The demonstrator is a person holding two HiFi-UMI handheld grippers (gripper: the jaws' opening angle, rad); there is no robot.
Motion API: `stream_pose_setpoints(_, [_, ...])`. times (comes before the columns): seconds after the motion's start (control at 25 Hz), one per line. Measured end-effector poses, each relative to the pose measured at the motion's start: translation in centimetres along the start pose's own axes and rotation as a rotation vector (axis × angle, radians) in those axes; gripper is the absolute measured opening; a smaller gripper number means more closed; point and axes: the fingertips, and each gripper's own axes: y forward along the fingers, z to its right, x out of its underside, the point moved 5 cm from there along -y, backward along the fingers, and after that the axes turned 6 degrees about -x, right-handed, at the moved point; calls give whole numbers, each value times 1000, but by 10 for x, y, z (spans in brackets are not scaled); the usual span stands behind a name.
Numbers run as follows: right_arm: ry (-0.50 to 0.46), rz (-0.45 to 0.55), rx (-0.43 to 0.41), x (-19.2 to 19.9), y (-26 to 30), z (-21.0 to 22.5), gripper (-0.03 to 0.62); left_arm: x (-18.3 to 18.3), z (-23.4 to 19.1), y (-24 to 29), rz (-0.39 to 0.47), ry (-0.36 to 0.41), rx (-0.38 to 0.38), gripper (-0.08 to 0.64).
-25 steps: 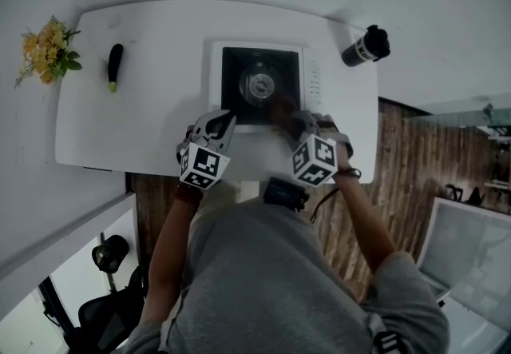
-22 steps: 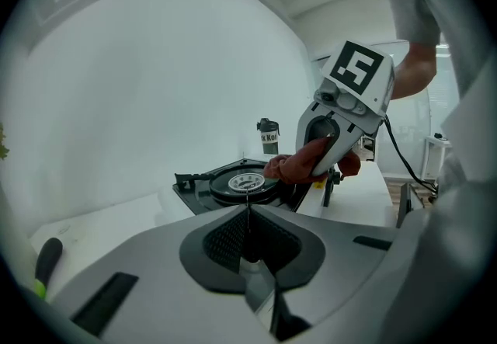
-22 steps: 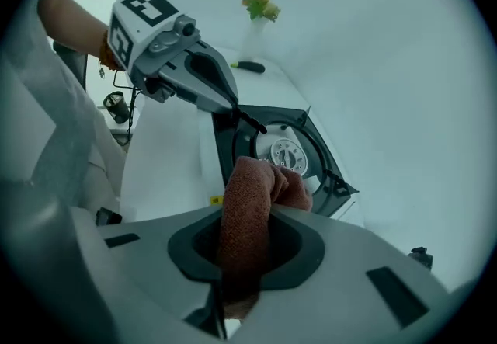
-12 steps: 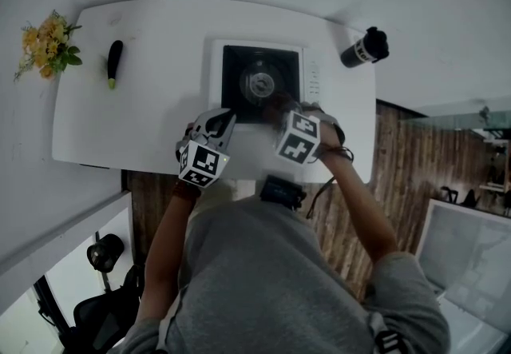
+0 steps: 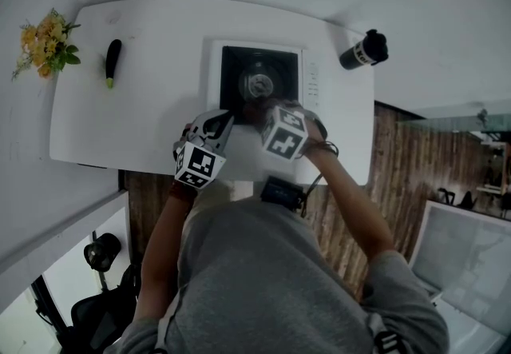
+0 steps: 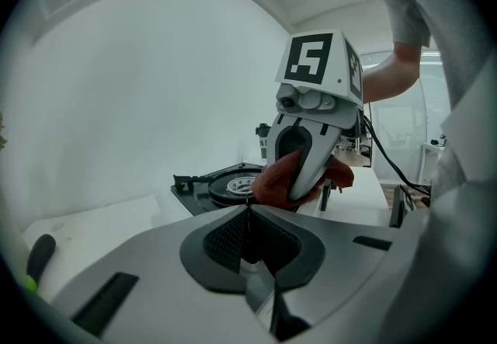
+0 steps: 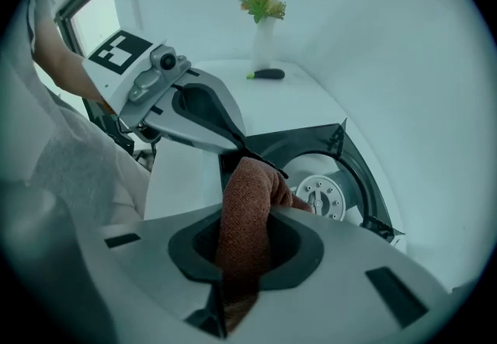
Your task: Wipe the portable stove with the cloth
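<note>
The portable stove, a black top in a white casing with a round burner, sits at mid table. My right gripper points steeply down at the stove's near edge, shut on a rust-brown cloth that bunches out between its jaws. From the left gripper view, the same cloth hangs in the right gripper beside the stove. My left gripper rests just left of it, near the stove's front left corner; its jaws meet with nothing between them.
On the white table lie a dark eggplant-shaped item and a bunch of yellow flowers at the far left. A black bottle stands at the far right corner. The table's near edge lies right below both grippers.
My right gripper has slid left along the stove's near edge with the cloth, closing in on the left gripper. The left gripper has stayed put.
</note>
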Motion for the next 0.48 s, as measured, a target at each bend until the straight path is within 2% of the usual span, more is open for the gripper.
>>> stream_pose_setpoints(0.24, [7, 53, -63, -20, 8, 2, 69, 0, 0, 1, -3, -7, 6, 34])
stream_pose_setpoints(0.48, [15, 101, -61, -23, 11, 4, 71, 0, 0, 0, 3, 0, -1, 34])
